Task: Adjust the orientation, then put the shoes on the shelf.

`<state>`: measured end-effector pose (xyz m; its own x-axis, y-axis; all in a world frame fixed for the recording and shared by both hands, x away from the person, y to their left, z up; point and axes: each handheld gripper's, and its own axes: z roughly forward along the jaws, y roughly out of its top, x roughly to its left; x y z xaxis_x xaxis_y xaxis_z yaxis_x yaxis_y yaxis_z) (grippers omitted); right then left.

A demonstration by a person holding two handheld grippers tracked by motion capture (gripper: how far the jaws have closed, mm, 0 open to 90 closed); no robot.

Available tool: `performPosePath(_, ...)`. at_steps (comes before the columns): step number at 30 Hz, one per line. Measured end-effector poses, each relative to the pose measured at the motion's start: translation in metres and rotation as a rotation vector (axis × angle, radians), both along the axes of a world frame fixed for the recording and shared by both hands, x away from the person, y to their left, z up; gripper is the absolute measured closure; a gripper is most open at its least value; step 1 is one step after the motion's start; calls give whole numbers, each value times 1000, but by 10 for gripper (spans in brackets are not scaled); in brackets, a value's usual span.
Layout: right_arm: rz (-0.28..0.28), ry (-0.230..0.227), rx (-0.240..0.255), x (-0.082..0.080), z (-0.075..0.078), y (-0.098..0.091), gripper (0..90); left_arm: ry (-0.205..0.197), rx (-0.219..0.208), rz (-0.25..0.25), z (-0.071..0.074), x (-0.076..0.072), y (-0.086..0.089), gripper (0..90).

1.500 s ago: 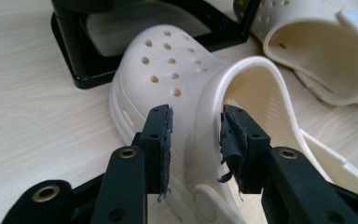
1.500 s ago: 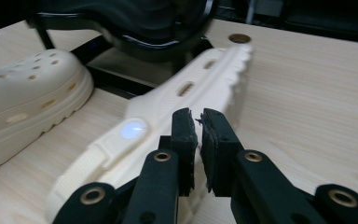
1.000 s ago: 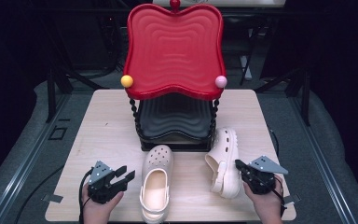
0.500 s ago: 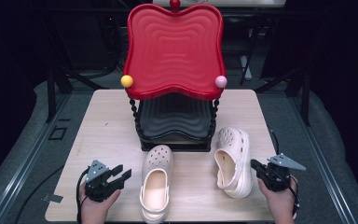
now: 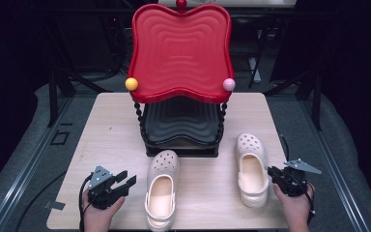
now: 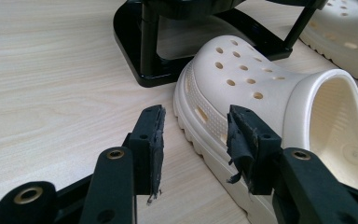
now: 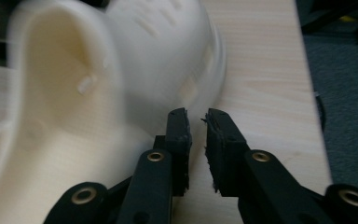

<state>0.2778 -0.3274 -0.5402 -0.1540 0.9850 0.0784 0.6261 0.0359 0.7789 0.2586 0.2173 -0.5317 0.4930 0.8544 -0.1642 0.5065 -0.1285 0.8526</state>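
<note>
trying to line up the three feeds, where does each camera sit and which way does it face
High view: above the person's side, looking forward and down on the table; both hands, left gripper, right gripper.
Left gripper view: rides the left gripper, facing the left clog.
Right gripper view: rides the right gripper, beside the right clog.
Shared: both clogs also show from above.
</note>
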Motion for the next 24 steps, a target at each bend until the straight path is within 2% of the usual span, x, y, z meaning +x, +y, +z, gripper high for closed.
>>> performPosePath(2, -46, -30, -36, -3, 5, -2, 756, 5, 2, -1, 0, 0, 0, 561)
performPosePath(4, -57, -87, -20, -7, 11, -3, 743, -1, -1, 2, 0, 0, 0, 561)
performPosePath(5, -64, -113, -37, -10, 15, -3, 742, -1, -4, 2, -1, 0, 0, 560)
performPosePath(6, -49, -137, -43, -13, 21, -2, 730, 0, -3, 2, -1, 0, 0, 558)
performPosePath(8, -35, -151, -31, -14, 22, 0, 728, 1, 0, 0, -1, 0, 0, 558)
performPosePath(11, 20, -161, -35, -16, 25, 4, 716, 9, 2, 0, -1, 0, 0, 557)
performPosePath(14, 60, -140, -40, -12, 24, 11, 691, 10, 3, 2, -1, 0, 0, 556)
performPosePath(15, 67, -136, -60, -11, 23, 14, 692, 11, 1, 3, -1, 0, 0, 556)
performPosePath(18, 54, -112, -108, -3, 19, 19, 735, 12, -3, 1, -3, 0, 0, 556)
performPosePath(22, 48, -106, -106, 1, 20, 21, 753, 12, -5, 1, -3, 1, 0, 556)
performPosePath(24, 44, -96, -124, 3, 19, 23, 768, 13, -7, 4, -3, 1, 0, 556)
